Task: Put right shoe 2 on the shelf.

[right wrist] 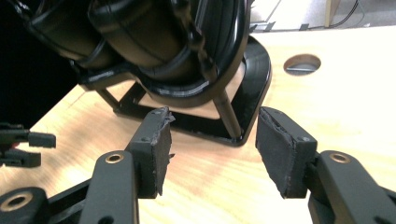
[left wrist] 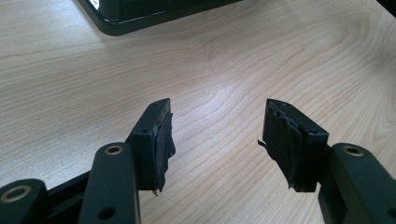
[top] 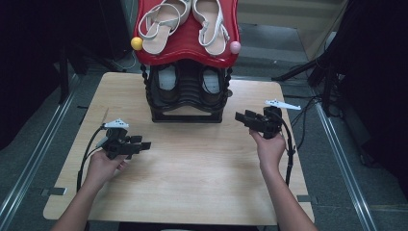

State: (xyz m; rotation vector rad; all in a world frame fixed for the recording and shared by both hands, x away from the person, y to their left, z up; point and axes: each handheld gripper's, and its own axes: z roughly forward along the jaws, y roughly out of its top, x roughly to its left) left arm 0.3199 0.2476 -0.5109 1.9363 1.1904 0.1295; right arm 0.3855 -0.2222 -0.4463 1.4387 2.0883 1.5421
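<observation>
The left gripper (top: 143, 144) hovered over the wooden table (top: 192, 168) with its jaws spread apart and nothing between them; in the left gripper view only bare wood lay under the gap. It sat forward-left of the black shoe rack (top: 187, 96), well apart from the rack's base, with open tabletop between the two. The right gripper (top: 239, 117) was likewise spread wide and empty, held just beside the rack's front right corner and pointing at it. In the right gripper view its jaws framed the rack's base and one of its upright posts, with a clear strip of wood between the pads and the base.

Between the two grippers, in front of the rack, the table was bare, giving wide room to move toward the near edge. Left and right of the rack, narrower strips of wood ran to the table's side edges. A round hole (right wrist: 302, 64) in the tabletop lay beyond the rack's right corner.

The rack carried two dark shoes (top: 187, 82) on its lower tier. On its red top shelf (top: 185, 48) lay two pale sandals (top: 185, 21), side by side. One yellow ball (top: 136, 43) capped the shelf's left corner and one pink ball (top: 235, 47) its right corner.
</observation>
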